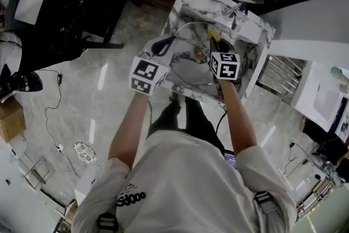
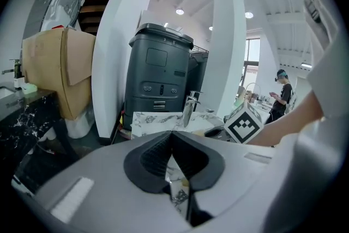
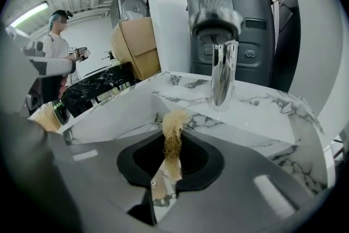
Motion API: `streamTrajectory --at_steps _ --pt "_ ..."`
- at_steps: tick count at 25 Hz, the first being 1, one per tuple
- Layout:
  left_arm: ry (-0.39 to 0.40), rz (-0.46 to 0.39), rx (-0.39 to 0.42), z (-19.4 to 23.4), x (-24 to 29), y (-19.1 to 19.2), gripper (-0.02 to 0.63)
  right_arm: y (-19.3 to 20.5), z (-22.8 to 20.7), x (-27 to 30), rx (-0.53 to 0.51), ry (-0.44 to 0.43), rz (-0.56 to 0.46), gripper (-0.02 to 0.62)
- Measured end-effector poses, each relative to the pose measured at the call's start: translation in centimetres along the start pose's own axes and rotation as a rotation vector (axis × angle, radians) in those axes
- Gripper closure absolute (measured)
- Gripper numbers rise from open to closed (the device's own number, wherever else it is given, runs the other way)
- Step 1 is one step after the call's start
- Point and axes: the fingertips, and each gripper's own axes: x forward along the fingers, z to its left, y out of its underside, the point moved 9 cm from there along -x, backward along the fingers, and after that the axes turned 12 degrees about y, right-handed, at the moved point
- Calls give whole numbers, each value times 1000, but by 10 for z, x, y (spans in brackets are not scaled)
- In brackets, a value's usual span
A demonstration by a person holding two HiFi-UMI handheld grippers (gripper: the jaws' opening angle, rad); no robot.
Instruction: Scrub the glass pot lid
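The glass pot lid [image 1: 192, 58] shows as a clear disc with a thin metal rim, held tilted over the marble sink [image 1: 188, 0]. My left gripper [image 1: 162, 45] is at the lid's left edge; in the left gripper view its pads [image 2: 158, 158] are pressed together [image 2: 173, 153] on the thin rim. My right gripper [image 1: 214, 41] is over the lid's right side, shut [image 3: 173, 156] on a tan fibrous scrubber [image 3: 173, 133] that sticks up past the jaws. The glass itself is hard to make out in both gripper views.
A chrome faucet [image 3: 219, 46] stands at the sink's back, just beyond the scrubber. A dark grey bin [image 2: 159, 76] and a cardboard box [image 2: 54, 68] stand behind the sink. A black counter [image 1: 71, 3] lies to the left. Cables [image 1: 54, 117] run over the floor.
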Motion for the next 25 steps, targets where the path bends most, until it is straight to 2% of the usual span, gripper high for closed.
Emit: streamTrajectory --at_steps 4,8,16,21,25 --pt "-6 12 -13 5 7 6 595 6 -2 17 0 30 20 546" --pt "-8 24 -34 5 10 9 595 10 3 28 -100 60 21 545" --pt "4 43 -47 -1 11 14 595 11 10 38 -118 152 21 545" --pt "-19 40 -59 1 5 17 595 12 13 55 -128 111 49 545" --pt "-46 37 -78 5 -1 22 597 6 21 66 -140 -1 68 545"
